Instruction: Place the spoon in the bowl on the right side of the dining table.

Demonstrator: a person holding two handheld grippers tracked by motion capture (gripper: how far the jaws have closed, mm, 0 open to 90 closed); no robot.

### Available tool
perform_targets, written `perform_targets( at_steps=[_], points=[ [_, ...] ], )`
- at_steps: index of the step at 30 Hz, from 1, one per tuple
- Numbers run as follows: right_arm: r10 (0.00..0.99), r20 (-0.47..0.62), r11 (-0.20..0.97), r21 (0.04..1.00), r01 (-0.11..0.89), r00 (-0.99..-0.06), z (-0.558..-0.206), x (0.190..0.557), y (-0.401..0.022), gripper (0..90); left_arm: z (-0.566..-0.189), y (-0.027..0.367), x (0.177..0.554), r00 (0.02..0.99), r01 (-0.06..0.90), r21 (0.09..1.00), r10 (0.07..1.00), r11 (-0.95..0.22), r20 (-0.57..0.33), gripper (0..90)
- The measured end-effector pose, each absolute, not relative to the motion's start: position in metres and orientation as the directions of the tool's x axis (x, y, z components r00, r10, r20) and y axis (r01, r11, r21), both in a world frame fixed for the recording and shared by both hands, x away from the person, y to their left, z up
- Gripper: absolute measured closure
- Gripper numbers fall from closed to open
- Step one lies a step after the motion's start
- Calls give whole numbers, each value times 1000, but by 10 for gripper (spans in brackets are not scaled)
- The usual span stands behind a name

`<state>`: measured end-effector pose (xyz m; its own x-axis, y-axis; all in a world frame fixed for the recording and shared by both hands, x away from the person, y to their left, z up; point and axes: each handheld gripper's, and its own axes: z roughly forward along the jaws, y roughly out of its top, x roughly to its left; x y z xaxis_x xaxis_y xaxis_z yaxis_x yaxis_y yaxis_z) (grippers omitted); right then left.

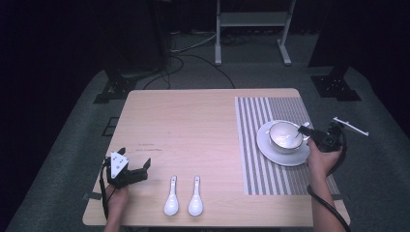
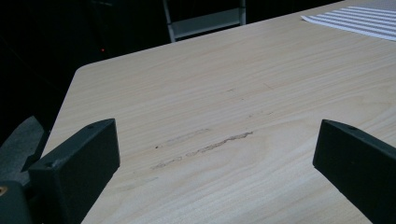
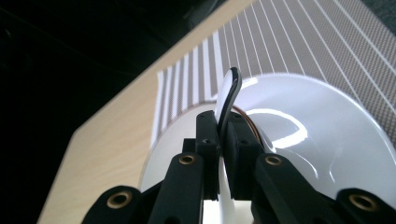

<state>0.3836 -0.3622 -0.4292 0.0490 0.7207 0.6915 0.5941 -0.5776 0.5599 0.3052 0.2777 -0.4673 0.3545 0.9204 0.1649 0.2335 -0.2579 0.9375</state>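
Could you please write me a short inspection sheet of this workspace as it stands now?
Surface: wooden table, faint scuffs; striped placemat on its right.
Things: bowl on plate; two white spoons near the front edge.
Clutter: nothing seen.
Grippers: left gripper open over bare wood; right gripper shut on a third spoon at the bowl.
Cables: a lead trails from each gripper; more on the floor.
Surroundings: dark, white frame behind.
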Motion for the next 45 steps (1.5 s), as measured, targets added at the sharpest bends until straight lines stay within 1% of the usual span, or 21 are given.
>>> perform_targets(
  at_steps=[1,11,20,27,31,38,45],
  points=[
    [732,679,-568,569,595,50,-431,383,-361,850,-467,278,305,354,234,938,921,-257,164,0],
    [721,692,-582,570,580,44,-435,376,-371,841,-467,277,305,354,235,937,921,-258,165,0],
    [706,707,-606,573,552,41,-440,370,-377,804,-467,277,305,354,236,936,920,-260,166,0],
    [695,718,-618,568,544,38,-445,366,-381,754,-467,277,305,355,236,936,920,-260,166,0],
    [661,751,-635,550,543,13,-448,364,-382,729,-467,277,305,354,236,936,920,-260,166,0],
    [644,765,-645,543,538,1,-452,359,-382,697,-467,277,305,353,236,937,921,-259,165,0],
    [630,776,-647,550,527,-36,-454,348,-384,649,-468,276,305,353,236,936,920,-261,168,0]
  ],
)
